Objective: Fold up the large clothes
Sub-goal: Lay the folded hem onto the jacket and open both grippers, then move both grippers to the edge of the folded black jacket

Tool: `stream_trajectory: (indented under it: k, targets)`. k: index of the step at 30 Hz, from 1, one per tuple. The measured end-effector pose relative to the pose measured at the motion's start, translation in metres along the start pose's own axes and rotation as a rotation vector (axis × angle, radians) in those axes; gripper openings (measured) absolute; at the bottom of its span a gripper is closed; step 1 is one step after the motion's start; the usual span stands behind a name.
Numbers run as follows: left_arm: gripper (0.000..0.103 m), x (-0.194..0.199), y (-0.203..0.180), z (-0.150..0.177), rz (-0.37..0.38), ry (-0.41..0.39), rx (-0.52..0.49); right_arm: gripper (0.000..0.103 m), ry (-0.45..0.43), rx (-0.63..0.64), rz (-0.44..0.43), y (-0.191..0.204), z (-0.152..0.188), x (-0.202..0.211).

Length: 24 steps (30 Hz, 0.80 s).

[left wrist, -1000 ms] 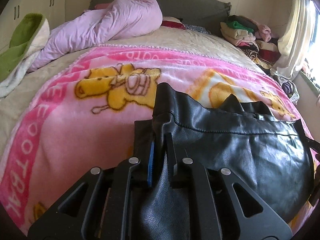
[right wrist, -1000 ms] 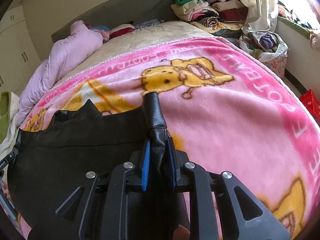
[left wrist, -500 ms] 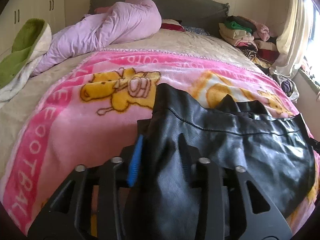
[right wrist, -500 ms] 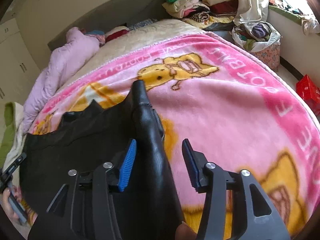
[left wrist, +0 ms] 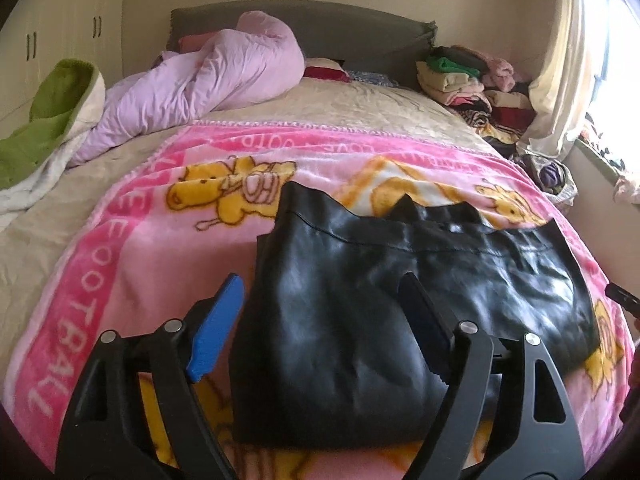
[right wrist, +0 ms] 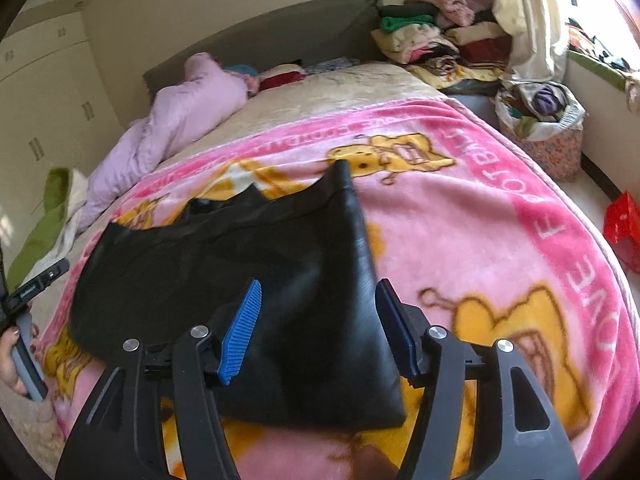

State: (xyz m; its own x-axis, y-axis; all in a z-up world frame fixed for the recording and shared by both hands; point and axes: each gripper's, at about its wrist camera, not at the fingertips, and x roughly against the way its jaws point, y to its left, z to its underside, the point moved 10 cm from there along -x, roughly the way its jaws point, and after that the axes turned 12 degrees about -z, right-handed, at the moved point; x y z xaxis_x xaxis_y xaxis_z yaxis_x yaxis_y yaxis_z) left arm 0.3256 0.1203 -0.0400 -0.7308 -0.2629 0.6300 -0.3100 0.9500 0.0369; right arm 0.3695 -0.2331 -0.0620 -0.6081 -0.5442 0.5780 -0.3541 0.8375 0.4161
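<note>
Both wrist views look down close over the pink blanket point(left wrist: 120, 264), sharing the black garment point(right wrist: 256, 264).

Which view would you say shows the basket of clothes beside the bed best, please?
The right wrist view: the basket stands whole on the floor beside the bed, its patterned side and heaped clothes visible. The left wrist view catches only its top past the blanket's edge.

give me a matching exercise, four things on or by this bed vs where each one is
Things:
1. black garment
2. lilac duvet
3. clothes pile
4. pink blanket

Places:
a. stacked beside the headboard, near the curtain
b. bunched up at the head of the bed
c. spread across the foot half of the bed
d. lying folded on the blanket, in front of the open jaws

Pairs: 1-d, 2-b, 3-a, 4-c
</note>
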Motion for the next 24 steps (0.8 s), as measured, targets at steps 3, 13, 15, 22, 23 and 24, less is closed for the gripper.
stream_trajectory:
  k: [3, 13, 15, 22, 23, 24]
  targets:
    - [0.072, 0.009, -0.004, 0.006, -0.003, -0.007, -0.018, 0.058, 0.008, 0.022, -0.020, 0.014, 0.007, 0.002]
    - [0.072, 0.008, -0.017, 0.039, -0.012, 0.033, -0.081, 0.061, 0.086, 0.024, -0.049, 0.028, 0.038, -0.015]
    - [0.072, -0.001, -0.013, 0.045, -0.022, 0.061, -0.078, 0.061, 0.114, 0.002, -0.044, 0.024, 0.045, -0.022]
    - [0.073, -0.028, -0.007, 0.072, -0.042, 0.151, -0.086, 0.061, 0.163, 0.022, 0.004, 0.020, 0.062, -0.036]
    - [0.073, -0.029, -0.006, 0.073, -0.045, 0.151, -0.087, 0.061, 0.166, 0.035, 0.019, 0.021, 0.063, -0.038]
    - [0.073, -0.027, -0.006, 0.073, -0.044, 0.148, -0.084, 0.061, 0.165, 0.043, 0.028, 0.022, 0.063, -0.038]
